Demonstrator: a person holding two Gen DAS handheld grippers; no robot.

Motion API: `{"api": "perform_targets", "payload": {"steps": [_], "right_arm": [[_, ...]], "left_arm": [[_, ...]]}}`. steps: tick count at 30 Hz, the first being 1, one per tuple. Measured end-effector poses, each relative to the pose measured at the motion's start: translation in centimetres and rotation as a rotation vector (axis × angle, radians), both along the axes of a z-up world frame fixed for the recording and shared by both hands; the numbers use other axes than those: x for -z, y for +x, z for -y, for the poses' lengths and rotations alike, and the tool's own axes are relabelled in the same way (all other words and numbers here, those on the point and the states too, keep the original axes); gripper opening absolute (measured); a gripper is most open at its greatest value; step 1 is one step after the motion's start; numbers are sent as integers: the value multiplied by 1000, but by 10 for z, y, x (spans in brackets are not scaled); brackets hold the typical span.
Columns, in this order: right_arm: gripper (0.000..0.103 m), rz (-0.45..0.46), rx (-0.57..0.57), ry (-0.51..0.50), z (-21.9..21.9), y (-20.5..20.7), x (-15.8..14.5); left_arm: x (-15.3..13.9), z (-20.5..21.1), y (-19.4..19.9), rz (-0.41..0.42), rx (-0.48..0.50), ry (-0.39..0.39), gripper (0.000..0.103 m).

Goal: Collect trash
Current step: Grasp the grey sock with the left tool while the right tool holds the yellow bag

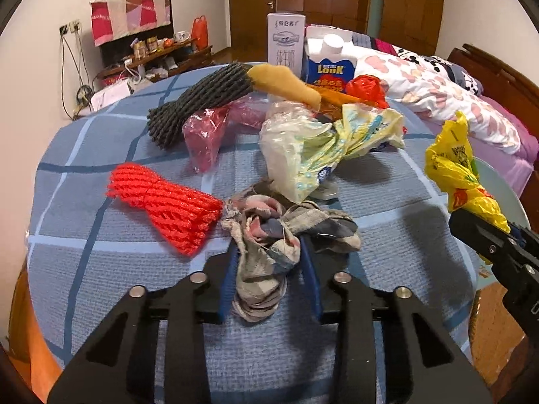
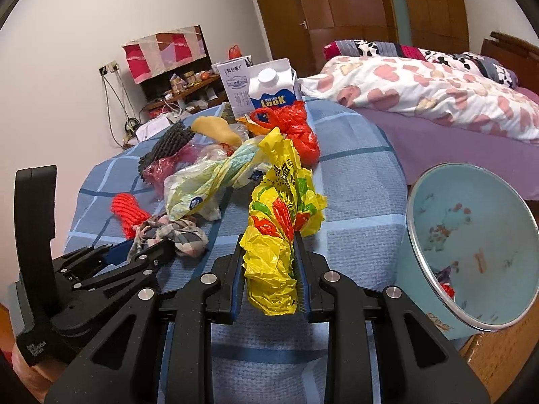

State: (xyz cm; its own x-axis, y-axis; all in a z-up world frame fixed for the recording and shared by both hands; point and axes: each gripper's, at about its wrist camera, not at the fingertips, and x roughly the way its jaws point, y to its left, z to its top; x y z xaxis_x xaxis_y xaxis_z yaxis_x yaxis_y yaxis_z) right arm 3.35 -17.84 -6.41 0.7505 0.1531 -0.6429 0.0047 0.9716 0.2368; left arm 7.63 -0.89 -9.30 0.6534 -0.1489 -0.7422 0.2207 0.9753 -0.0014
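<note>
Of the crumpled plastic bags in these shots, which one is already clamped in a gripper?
The yellow bag with red and green print, pinched in the right gripper beside the blue bin. The pale yellow, pink and red bags lie loose on the table.

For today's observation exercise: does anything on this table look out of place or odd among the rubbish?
Yes: a frayed checked rag, pinched in the left gripper, is cloth among plastic bags. Two cartons stand upright behind the heap.
</note>
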Motion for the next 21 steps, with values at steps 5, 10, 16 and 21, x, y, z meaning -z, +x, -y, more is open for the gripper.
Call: {"api": "perform_targets", "payload": {"steps": [5, 10, 16, 21], "right_arm": [[26, 19, 12, 1, -1, -6, -5], [26, 41, 27, 2, 1, -14, -11], [26, 69, 34, 1, 2, -25, -20], [26, 98, 40, -9, 2, -35, -28]], "left_arm": [[-12, -2, -9, 22, -1, -8, 23], [-32, -3, -22, 83, -9, 19, 23], [-51, -5, -36, 126, -23, 22, 23], [-67, -5, -45, 168, -40, 29, 23]]}}
